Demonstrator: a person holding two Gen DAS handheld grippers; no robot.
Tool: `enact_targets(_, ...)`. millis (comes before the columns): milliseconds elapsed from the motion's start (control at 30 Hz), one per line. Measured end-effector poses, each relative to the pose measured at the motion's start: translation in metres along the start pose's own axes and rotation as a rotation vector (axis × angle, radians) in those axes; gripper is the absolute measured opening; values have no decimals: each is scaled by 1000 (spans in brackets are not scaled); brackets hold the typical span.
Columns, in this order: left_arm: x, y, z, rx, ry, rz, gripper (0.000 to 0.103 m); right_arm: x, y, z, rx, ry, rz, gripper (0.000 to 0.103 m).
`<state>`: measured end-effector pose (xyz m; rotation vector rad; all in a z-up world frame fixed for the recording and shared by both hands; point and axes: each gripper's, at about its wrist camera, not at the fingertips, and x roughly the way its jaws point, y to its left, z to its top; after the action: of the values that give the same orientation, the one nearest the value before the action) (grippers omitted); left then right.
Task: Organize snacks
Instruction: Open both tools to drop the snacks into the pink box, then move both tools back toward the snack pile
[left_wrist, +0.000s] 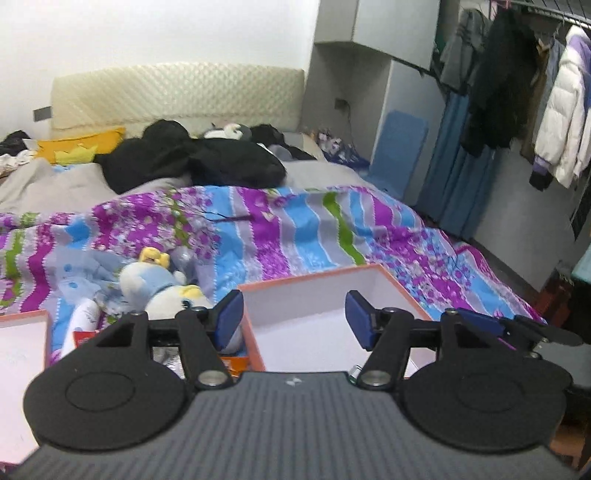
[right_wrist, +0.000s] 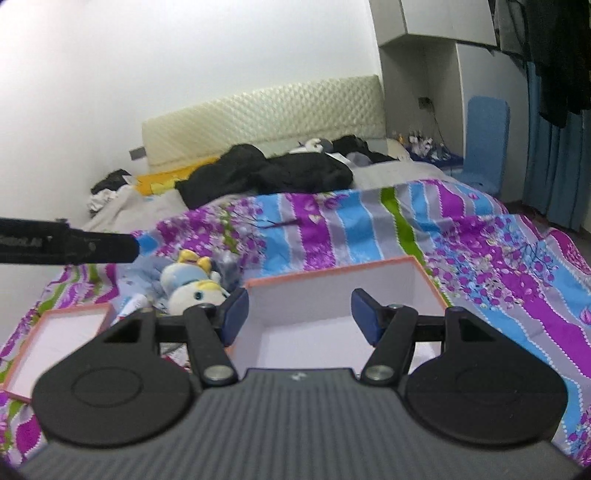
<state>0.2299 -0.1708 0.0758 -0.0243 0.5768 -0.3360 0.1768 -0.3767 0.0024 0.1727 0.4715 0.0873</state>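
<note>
An orange-rimmed white box lies open on the bed, and the part of its inside that I see is bare. My left gripper hangs open above its near left side, nothing between the blue pads. My right gripper hovers open over the same box, also with nothing in it. Snack packets lie left of the box: a white and red one and an orange one, partly hidden behind the left finger. A white packet shows by the lid.
The box's lid lies upturned at the left. A blue and white plush toy sits between lid and box on the patterned quilt. Dark clothes are piled near the headboard. Coats hang at the right.
</note>
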Motion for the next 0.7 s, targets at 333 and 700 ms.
enact_targets(333, -33, 28, -37, -10, -32, 68, 67, -31, 38, -16, -59, -55, 56, 64)
enact_targets(700, -63, 68, -101, -109, -12, 120, 68, -51, 70, -60, -65, -48, 90, 64)
